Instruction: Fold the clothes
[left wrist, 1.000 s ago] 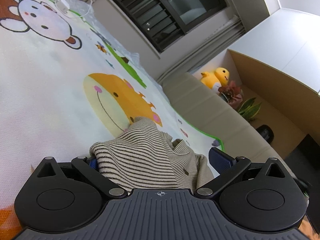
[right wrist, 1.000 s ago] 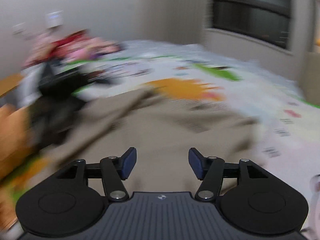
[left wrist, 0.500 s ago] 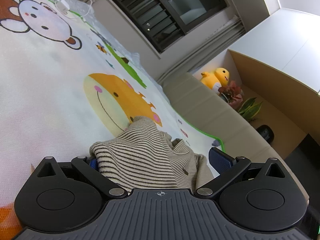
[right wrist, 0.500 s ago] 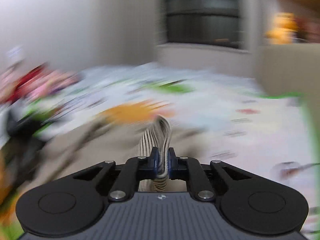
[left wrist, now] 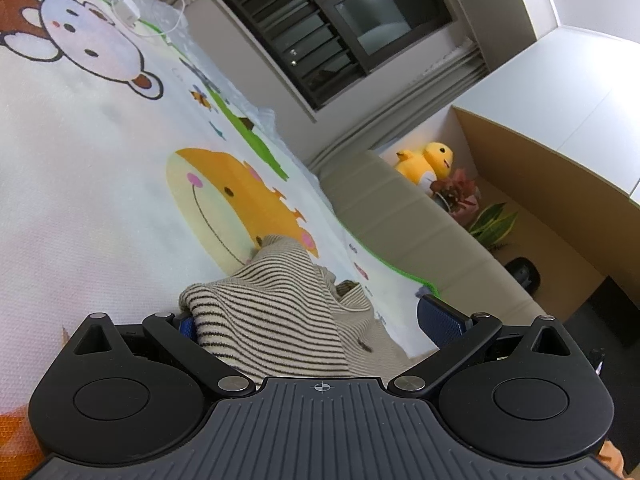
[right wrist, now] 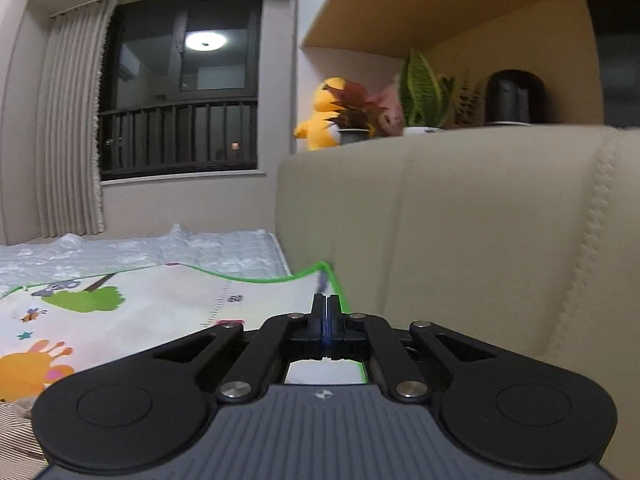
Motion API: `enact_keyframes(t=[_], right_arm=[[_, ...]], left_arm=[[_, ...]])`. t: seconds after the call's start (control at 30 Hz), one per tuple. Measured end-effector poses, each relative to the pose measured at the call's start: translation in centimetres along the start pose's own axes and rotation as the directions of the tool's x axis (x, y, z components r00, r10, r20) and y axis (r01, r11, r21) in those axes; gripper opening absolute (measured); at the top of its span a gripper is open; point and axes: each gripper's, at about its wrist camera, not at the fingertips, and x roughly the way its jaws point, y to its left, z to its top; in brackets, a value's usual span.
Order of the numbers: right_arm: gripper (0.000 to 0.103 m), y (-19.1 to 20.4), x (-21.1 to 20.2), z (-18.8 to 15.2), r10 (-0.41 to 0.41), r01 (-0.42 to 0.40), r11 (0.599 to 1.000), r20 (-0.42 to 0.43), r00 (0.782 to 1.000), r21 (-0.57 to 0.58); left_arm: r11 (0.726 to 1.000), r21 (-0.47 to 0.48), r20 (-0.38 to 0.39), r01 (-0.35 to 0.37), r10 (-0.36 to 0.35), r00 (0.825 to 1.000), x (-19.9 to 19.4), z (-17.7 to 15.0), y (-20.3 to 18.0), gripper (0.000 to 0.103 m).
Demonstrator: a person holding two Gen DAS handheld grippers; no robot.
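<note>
Slipping, main risk: right gripper [right wrist: 327, 308] has its jaws pressed together with no cloth seen between them; a fold pull from here would probably move nothing.
Bunching: striped top [left wrist: 280, 280] lies crumpled at lower centre on the play mat [left wrist: 80, 200], humped between the spread jaws of the left gripper [left wrist: 312, 320], draped over one finger, unclamped; folding it like this would likely set creases.
Sofa [right wrist: 480, 240]: fills the right half of the right view, close ahead; limits swing.
Plush duck [left wrist: 430, 160], charger cable [left wrist: 128, 8]: far off, no hindrance.
</note>
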Motion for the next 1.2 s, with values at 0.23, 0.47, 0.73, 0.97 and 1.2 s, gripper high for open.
enact_keyframes(t=[0.23, 0.47, 0.73, 0.97, 1.2], right_arm=[[0.011, 0.8, 4.9, -3.3, 0.022, -0.012, 0.999, -0.206, 0.978, 0.052], [0.038, -2.3, 8.8, -10.5, 0.007, 0.062, 0.983, -0.372, 0.928, 0.174], [0.014, -0.5, 10.6, -13.7, 0.173, -0.045, 0.945, -0.377, 0.91, 0.325], [0.008, 2.8, 6.1, -8.4, 0.308, -0.241, 0.918, -0.183, 0.934, 0.314], [0.008, 9.3, 1.1, -3.7, 0.43, -0.412, 0.895, -0.084, 0.899, 0.173]], left_arm=[[1.0, -0.012, 0.006, 0.015, -0.015, 1.0, -0.1, 0.1, 0.3, 0.103], [0.999, -0.028, 0.015, 0.034, -0.034, 0.999, -0.2, 0.2, 0.5, 0.103], [0.999, -0.028, 0.015, 0.033, -0.033, 0.999, -0.1, 0.2, 0.6, 0.103], [0.999, -0.025, 0.014, 0.031, -0.03, 0.999, 0.0, 0.2, 0.5, 0.103], [0.999, -0.029, 0.018, 0.037, -0.037, 0.999, -0.1, 0.2, 0.6, 0.103]])
